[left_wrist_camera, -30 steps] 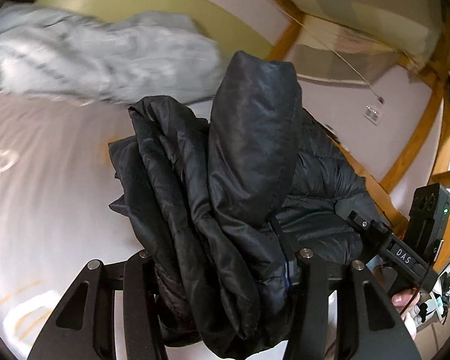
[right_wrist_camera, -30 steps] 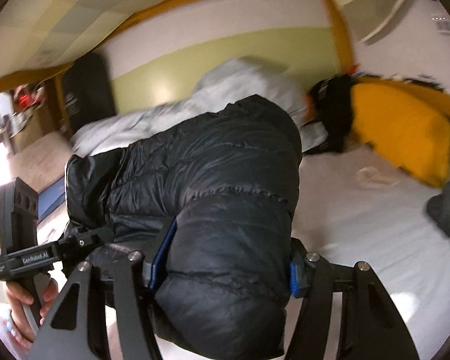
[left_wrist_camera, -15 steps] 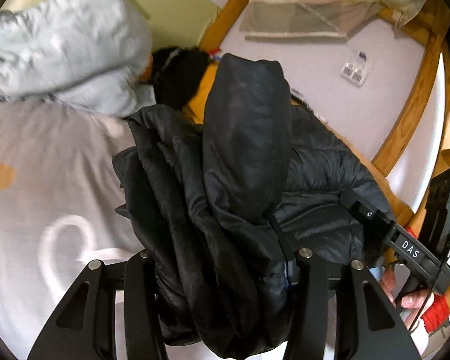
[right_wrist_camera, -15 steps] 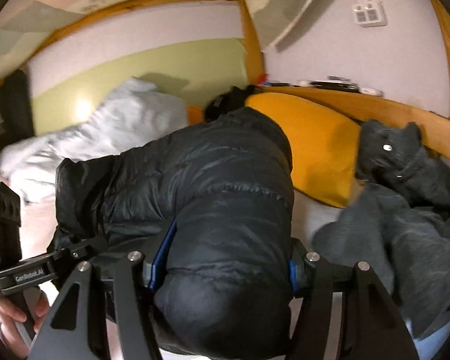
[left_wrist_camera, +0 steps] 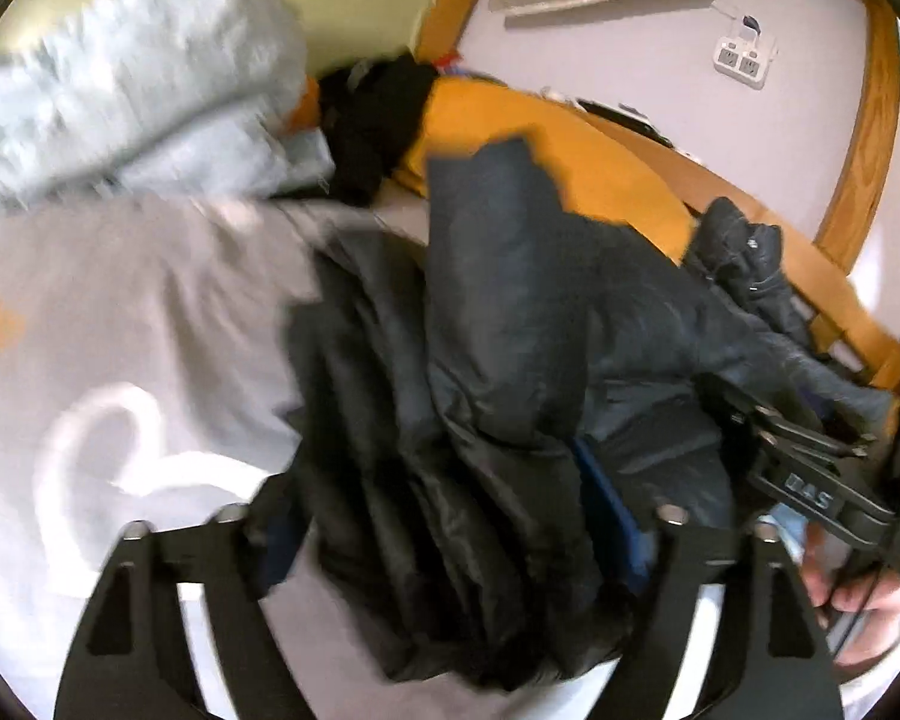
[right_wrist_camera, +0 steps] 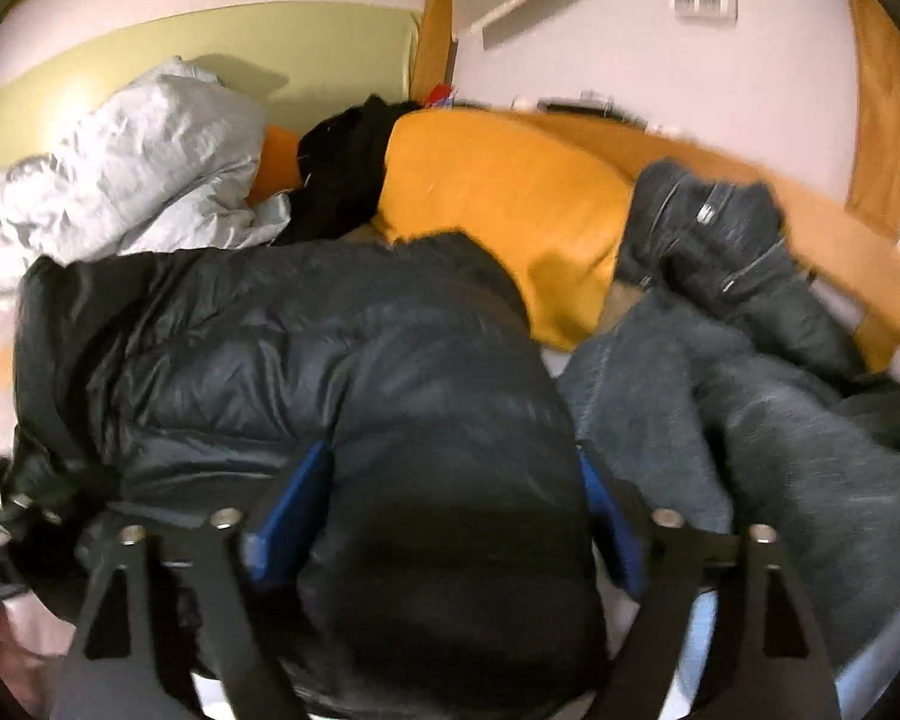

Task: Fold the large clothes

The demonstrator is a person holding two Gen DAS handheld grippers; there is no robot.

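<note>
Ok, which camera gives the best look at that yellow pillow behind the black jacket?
The right wrist view: the yellow pillow shows nearly whole there, its front corner tucked behind the black jacket. In the left wrist view the jacket covers the pillow's lower part, leaving only a strip.

The room light is soft and a bit dim. Both pictures are smeared with blur. Straight lines bend near the round edges, and the corners are black.
</note>
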